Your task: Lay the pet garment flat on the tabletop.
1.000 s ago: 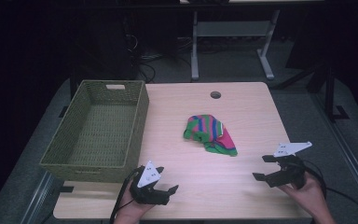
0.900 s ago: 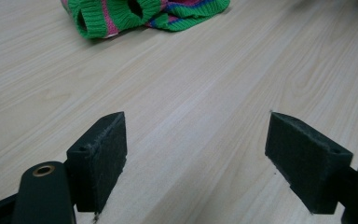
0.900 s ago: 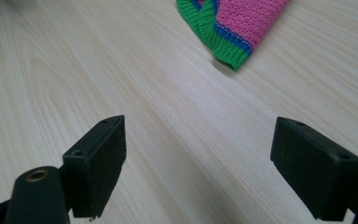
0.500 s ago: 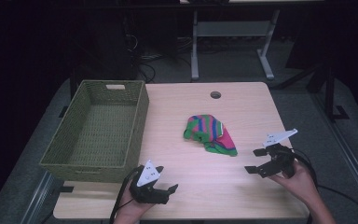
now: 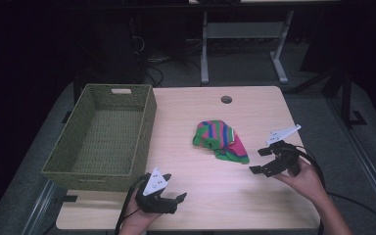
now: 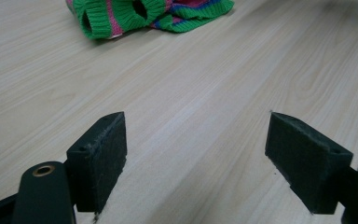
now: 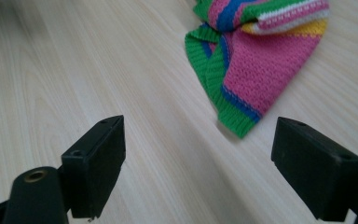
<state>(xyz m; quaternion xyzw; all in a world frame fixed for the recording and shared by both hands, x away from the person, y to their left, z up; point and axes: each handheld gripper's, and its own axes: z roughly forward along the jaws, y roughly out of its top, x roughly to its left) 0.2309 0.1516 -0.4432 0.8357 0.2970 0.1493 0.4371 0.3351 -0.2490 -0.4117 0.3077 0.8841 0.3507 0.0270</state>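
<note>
Striped knitted garment (image 5: 220,141) mid-tabletop | right tool (image 5: 268,159) at its 4 o'clock, jaws wide, empty | pinch the green hem low, square-on.

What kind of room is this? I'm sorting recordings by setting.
Probably a lab or workshop set up for recording, not a home: a bare wooden table with a cable hole, loose cables on grey carpet behind, and metal desk legs in a dim background.
</note>
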